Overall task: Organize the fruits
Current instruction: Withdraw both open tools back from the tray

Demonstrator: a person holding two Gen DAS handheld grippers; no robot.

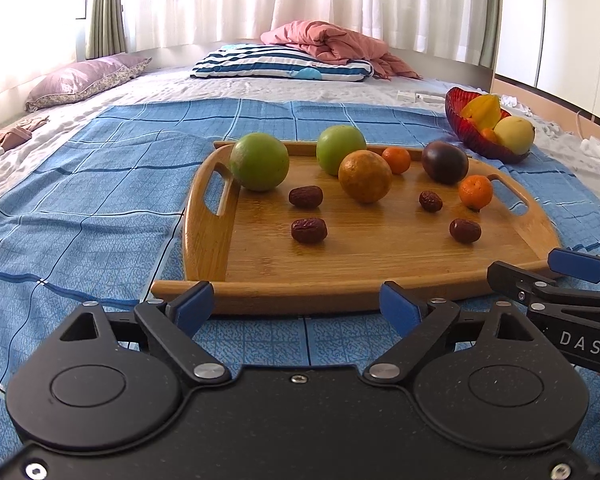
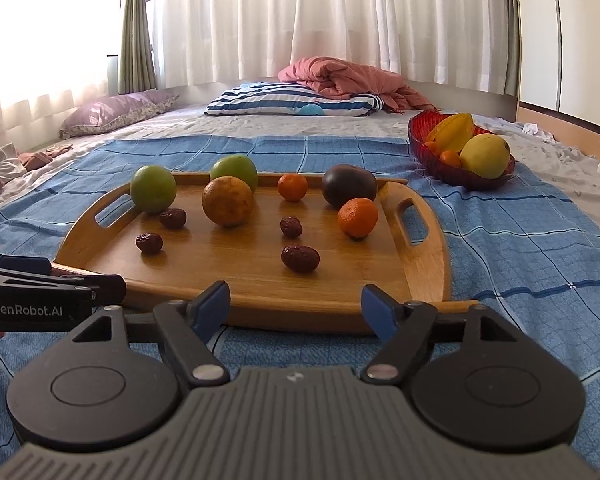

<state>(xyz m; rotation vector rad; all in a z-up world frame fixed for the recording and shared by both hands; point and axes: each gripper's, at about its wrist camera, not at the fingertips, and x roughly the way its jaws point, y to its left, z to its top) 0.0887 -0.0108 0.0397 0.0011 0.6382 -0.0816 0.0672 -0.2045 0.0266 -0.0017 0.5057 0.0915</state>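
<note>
Left wrist view. Left hand-held gripper (image 1: 296,306): jaws spread wide, nothing between them, poised over the blue checked cloth (image 1: 80,216) just short of the near rim of the wooden tray (image 1: 300,290). Tray contents: 2 green fruits (image 1: 259,161) at far left, 1 large orange fruit (image 1: 365,176) in the middle, 1 dark purple fruit (image 1: 445,161) at far right, 2 small tangerines (image 1: 475,192), 4 red dates (image 1: 309,230) scattered nearer. Red bowl (image 1: 460,120) on the bed, far right of the tray, holding a star fruit and a yellow fruit. Right hand-held gripper (image 1: 540,268) enters at the right edge, lettered "DAS".

Right wrist view. Right hand-held gripper (image 2: 294,306): jaws apart, empty, over the cloth at the tray's near rim (image 2: 300,312). Same fruits on the tray; red bowl (image 2: 424,144) far right. Left hand-held gripper at the left edge, lettered "GenRobot.AI". Striped pillow (image 2: 284,102) and pink blanket (image 2: 340,76) at the far end of the bed.
</note>
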